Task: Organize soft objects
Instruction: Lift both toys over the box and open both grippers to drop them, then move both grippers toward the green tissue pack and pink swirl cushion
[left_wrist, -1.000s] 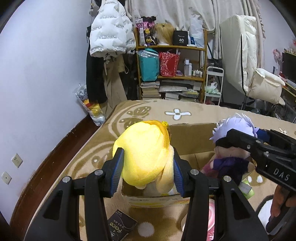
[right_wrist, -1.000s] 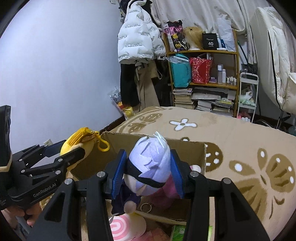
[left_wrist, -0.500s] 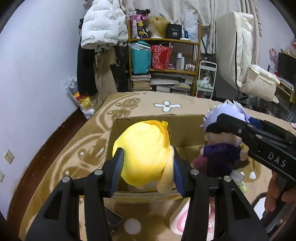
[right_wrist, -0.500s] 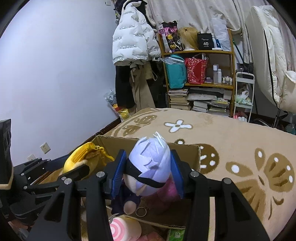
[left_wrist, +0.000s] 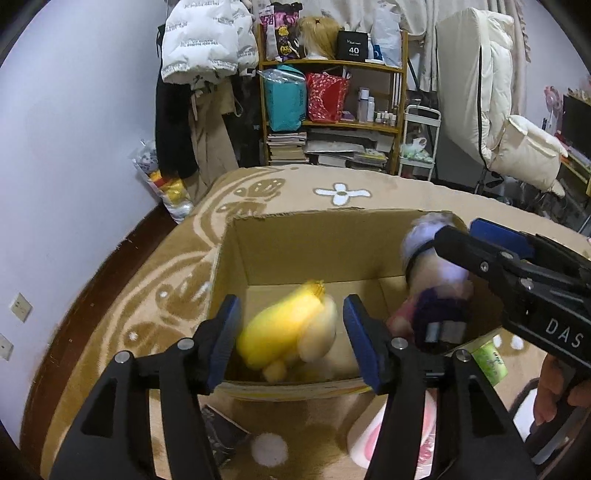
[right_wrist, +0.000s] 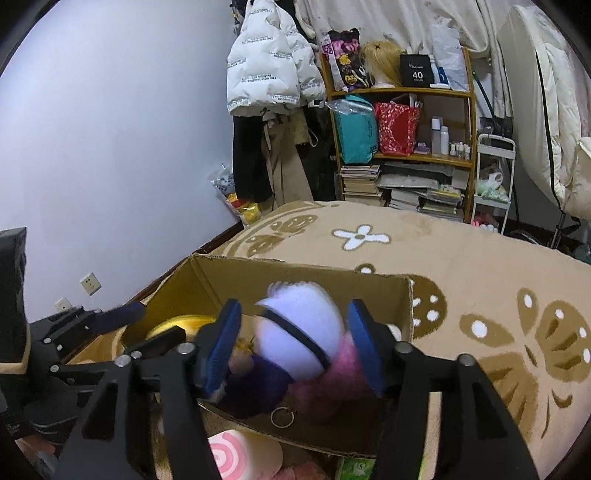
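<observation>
- Standing by the bed, I saw the left gripper (left_wrist: 291, 308) held over the near edge of the box (left_wrist: 314, 243), its jaws apart with a gap on either side of the yellow plush (left_wrist: 280, 328).
- The plush was blurred and low between the pads, inside the box walls; I judged it was loose and dropping, so the hand was there to aim it, not to carry it.
- The right gripper (right_wrist: 294, 306) was likewise spread, over the box's right half at about 3 o'clock from the plush.
- The doll (right_wrist: 299, 332), lilac-haired and dark-clothed, sat between those pads but clear of them, also blurred and leaning toward 7 o'clock over the near wall.
- Its key ring (right_wrist: 282, 417) hung against the outside of that wall, so part of the doll might have caught on the rim rather than gone in.
- The box stood open on the blanket (right_wrist: 480, 266), flaps out of the way, which left both hands a plain drop from above.
- A pink-swirl cushion (right_wrist: 236, 454) and a green packet (left_wrist: 489, 360) lay outside at 6 o'clock of the box, probably next to be sorted.
- Both toys being soft, a short fall would do them no harm.
</observation>
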